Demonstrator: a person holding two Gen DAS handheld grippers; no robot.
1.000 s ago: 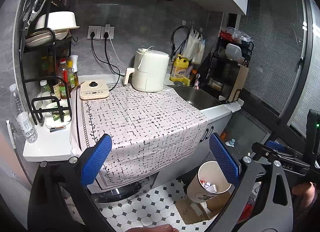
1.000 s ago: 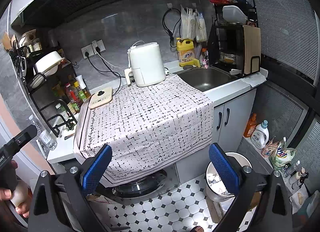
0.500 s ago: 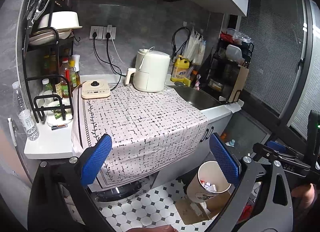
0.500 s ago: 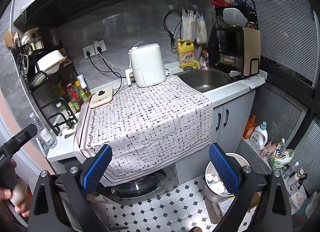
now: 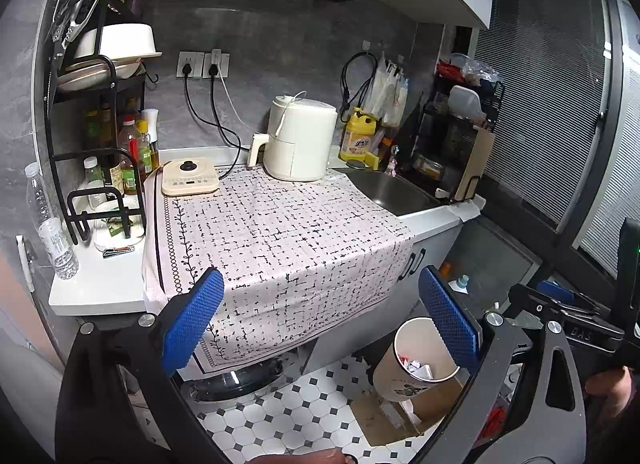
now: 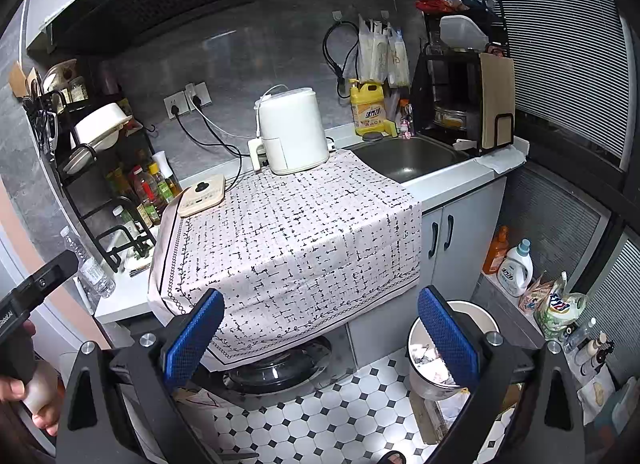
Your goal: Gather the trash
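Observation:
A round cream trash bin (image 5: 416, 364) with crumpled paper inside stands on the tiled floor below the counter; it also shows in the right wrist view (image 6: 430, 360). My left gripper (image 5: 320, 324) is open and empty, held in front of the cloth-covered counter. My right gripper (image 6: 318, 338) is open and empty too, at about the same height. A small wrapper (image 5: 116, 225) lies on a white dish under the spice rack, and an empty-looking clear plastic bottle (image 5: 50, 229) stands at the counter's left end.
A patterned tablecloth (image 5: 280, 232) covers the counter, with an induction cooker (image 5: 190, 181) and a white air fryer (image 5: 300, 143) at the back. A sink (image 6: 408, 155) is to the right. Detergent bottles (image 6: 514, 268) stand on the floor at right. Flattened cardboard (image 5: 396, 416) lies under the bin.
Both views have shifted slightly; the counter sits a little further right and lower in the left wrist view. Both grippers stay open and empty.

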